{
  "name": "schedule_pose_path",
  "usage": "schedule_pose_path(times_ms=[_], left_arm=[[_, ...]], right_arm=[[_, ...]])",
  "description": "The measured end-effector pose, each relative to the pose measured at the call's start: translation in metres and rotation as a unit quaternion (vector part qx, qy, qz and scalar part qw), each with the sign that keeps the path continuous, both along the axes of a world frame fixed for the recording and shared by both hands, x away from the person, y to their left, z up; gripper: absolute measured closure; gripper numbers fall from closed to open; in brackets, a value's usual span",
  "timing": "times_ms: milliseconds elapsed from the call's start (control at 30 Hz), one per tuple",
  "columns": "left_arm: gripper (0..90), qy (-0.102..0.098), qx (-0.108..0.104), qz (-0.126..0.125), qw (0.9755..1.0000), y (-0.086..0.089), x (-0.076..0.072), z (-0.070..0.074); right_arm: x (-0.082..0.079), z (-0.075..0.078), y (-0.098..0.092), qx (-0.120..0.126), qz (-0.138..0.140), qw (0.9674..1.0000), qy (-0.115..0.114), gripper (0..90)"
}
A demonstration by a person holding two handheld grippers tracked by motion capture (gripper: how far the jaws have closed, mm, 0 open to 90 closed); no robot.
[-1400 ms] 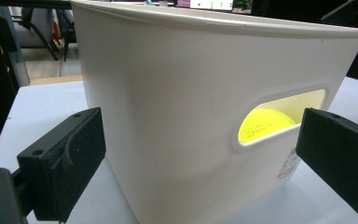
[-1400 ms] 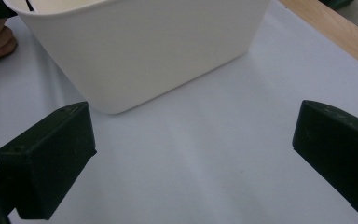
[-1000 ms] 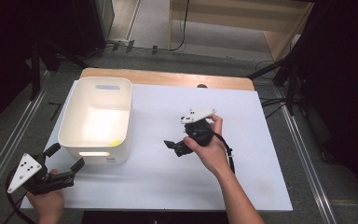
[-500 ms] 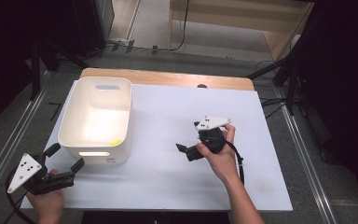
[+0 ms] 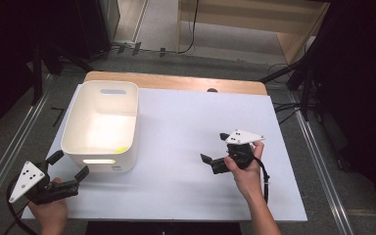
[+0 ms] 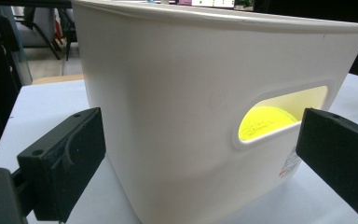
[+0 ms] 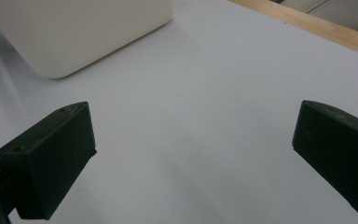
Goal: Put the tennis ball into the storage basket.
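Far left, at the near corner of the white-topped table, the left gripper sits low in the person's hand, jaws spread wide and empty, aimed at the near end wall of the tall white plastic bin with cut-out handles. From the left gripper view that bin stands just ahead of the two black jaws, which stand apart on either side of its rounded corner, not touching it. Through the handle slot glows a bright yellow-green ball, lying inside the bin against that near wall; from the high view it shows as a yellow patch in the bin's near right corner. Across to the right, well apart from the bin, the right gripper hovers over bare tabletop, jaws released and wide, nothing between them. The right gripper view has the bin's corner at upper left.
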State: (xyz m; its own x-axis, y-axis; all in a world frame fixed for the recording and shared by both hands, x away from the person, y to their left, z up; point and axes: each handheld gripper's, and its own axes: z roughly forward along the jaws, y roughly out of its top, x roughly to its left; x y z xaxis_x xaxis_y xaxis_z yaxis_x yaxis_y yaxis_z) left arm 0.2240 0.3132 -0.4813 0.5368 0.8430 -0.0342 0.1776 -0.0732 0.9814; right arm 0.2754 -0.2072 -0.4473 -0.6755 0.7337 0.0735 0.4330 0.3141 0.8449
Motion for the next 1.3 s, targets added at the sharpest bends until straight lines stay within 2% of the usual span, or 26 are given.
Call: schedule_pose_path(times_ms=[200,667,1033,1300], left_arm=[[1.4,0.0,0.001,-0.001,1.0,0.0,0.0,0.0],[1.4,0.001,0.007,0.001,1.0,-0.001,0.0,0.0],[1.4,0.002,0.008,0.001,1.0,-0.002,0.0,0.0],[1.4,0.002,0.009,0.001,1.0,-0.002,0.0,0.0]], right_arm=[[-0.007,-0.005,-0.014,0.009,-0.011,0.9999,-0.008,0.0],[-0.023,-0.017,-0.045,0.023,-0.039,0.9989,-0.011,0.0],[-0.041,-0.024,-0.073,0.042,-0.065,0.9968,-0.021,0.0],[-0.056,-0.03,-0.092,0.041,-0.079,0.9954,-0.034,0.0]])
